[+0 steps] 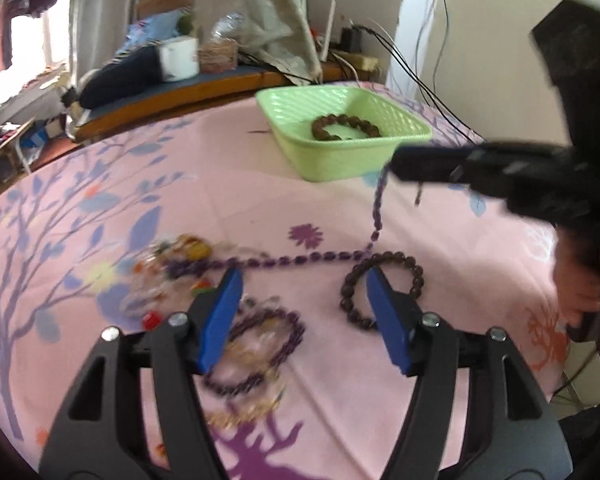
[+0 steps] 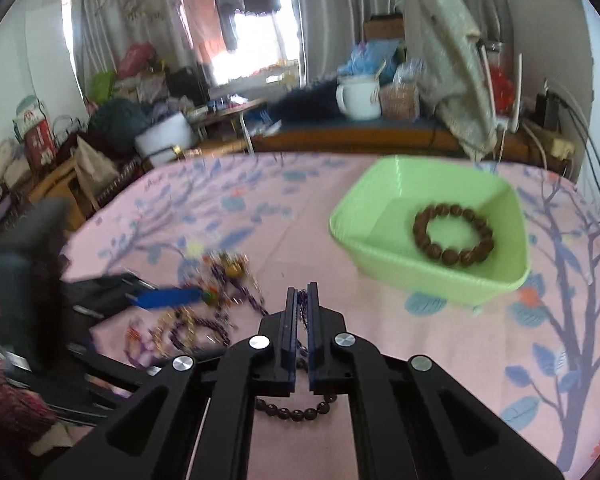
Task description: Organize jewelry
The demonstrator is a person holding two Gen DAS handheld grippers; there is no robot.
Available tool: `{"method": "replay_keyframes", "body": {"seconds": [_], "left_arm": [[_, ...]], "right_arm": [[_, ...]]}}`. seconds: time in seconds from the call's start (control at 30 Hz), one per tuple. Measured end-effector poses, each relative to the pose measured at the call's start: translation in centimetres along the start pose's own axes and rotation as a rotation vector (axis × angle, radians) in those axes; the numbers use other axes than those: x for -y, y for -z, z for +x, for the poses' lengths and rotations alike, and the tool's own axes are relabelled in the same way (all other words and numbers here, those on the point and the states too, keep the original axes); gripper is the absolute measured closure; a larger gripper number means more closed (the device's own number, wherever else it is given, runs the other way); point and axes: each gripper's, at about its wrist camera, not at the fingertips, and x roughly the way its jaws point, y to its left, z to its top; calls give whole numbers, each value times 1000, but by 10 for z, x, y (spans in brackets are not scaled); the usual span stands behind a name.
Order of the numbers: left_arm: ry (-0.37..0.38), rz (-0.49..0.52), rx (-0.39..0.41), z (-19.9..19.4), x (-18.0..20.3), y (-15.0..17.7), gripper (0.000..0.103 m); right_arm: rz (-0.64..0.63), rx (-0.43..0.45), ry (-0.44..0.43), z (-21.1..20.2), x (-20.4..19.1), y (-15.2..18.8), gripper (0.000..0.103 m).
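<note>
A green basket [image 1: 340,160] [image 2: 384,264] stands on the pink cloth and holds a brown bead bracelet [image 1: 345,126] [image 2: 453,235]. My right gripper [image 2: 302,296] [image 1: 398,164] is shut on a purple bead necklace [image 1: 376,216] and lifts one end; the rest trails across the cloth to a jewelry pile [image 1: 188,264] [image 2: 204,312]. My left gripper [image 1: 302,280] is open and empty, low over the cloth. A dark bead bracelet [image 1: 382,290] [image 2: 296,412] lies by its right finger. A purple bracelet [image 1: 260,344] lies under its left finger.
The table wears a pink cloth with purple trees [image 1: 100,208] [image 2: 500,340]. Behind it a wooden bench [image 1: 204,92] carries a white mug [image 2: 358,96] and clutter. Cables [image 1: 428,80] hang at the right wall.
</note>
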Motion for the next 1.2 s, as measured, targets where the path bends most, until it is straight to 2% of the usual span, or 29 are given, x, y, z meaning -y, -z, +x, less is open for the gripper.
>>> {"method": "replay_keyframes", "body": {"seconds": [0.1, 0.17, 0.27, 0.37, 0.4, 0.47, 0.57, 0.67, 0.77, 0.8, 0.83, 0.87, 1.0, 1.07, 1.2], "left_arm": [[-26, 51, -7, 8, 5, -8, 41], [-16, 30, -6, 5, -2, -10, 41], [-21, -30, 12, -11, -24, -2, 41], [-46, -106, 5, -23, -48, 12, 41], [-48, -140, 0, -26, -57, 18, 41], [-46, -189, -1, -33, -69, 28, 41], [-38, -250, 9, -42, -83, 40, 41], [-25, -279, 20, -47, -87, 46, 41], [-14, -265, 33, -52, -83, 45, 41], [-11, -252, 40, -54, -80, 44, 41], [-10, -239, 44, -54, -77, 43, 41], [-13, -223, 48, -55, -73, 41, 41], [-14, -153, 31, -44, -56, 31, 38], [-5, -127, 19, -37, -48, 25, 33], [3, -52, 12, -27, -29, 15, 32]], "right_arm": [[-2, 28, -18, -10, -1, -8, 103], [80, 19, -86, -2, 11, -6, 103], [244, -39, -213, 25, 30, 8, 103], [313, -128, -286, 52, 35, 18, 103], [316, -151, -281, 62, 34, 20, 102], [315, -158, -280, 70, 31, 20, 93], [214, -159, -187, 74, 15, 12, 85], [10, -159, -39, 78, -11, 9, 81], [-208, -224, 81, 91, -31, 18, 82], [-241, -221, 87, 90, -33, 20, 88], [-238, -232, 63, 89, -33, 22, 103], [-220, -242, 34, 89, -31, 22, 103], [-196, -230, 17, 79, -33, 29, 103], [-169, -184, 12, 61, -31, 24, 103], [-182, -33, 30, 9, -37, 2, 103]]}}
